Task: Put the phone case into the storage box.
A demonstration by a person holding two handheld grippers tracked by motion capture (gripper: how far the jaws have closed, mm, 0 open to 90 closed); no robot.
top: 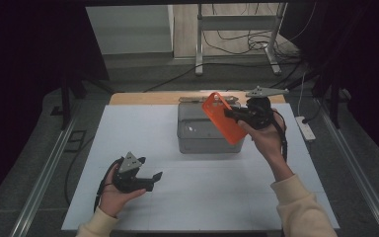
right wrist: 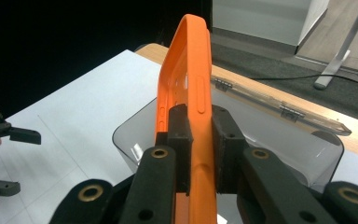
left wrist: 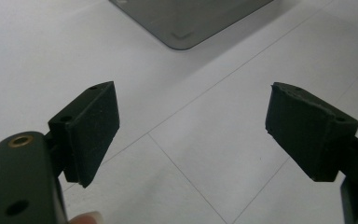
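From the high view we see the right tool raised above the counter, carried by a hand whose forearm, in a cream sleeve, rises steeply from the lower right. Its jaws are clenched on an orange phone case, a thin, smooth shell with rounded corners, which hangs tilted over the right part of a grey translucent box. The left tool sits low near the counter's near-left part, cradled in an upturned hand, its jaws pointing to the right and well apart from the box.

In the left gripper view we look along the left tool: its two black matte pads stand wide, released, with nothing between them. Below lies the white counter, marked by thin grey lines, and the rounded corner of the box shows at the top.

In the right gripper view the right tool pinches the phone case edge-on between its blocky pads; the case stands nearly upright, its rim glossy, with slots for buttons. Under it we see the box, open, with a clear hinged lid lying back on the wooden edge of the counter. The left tool shows far at the left.
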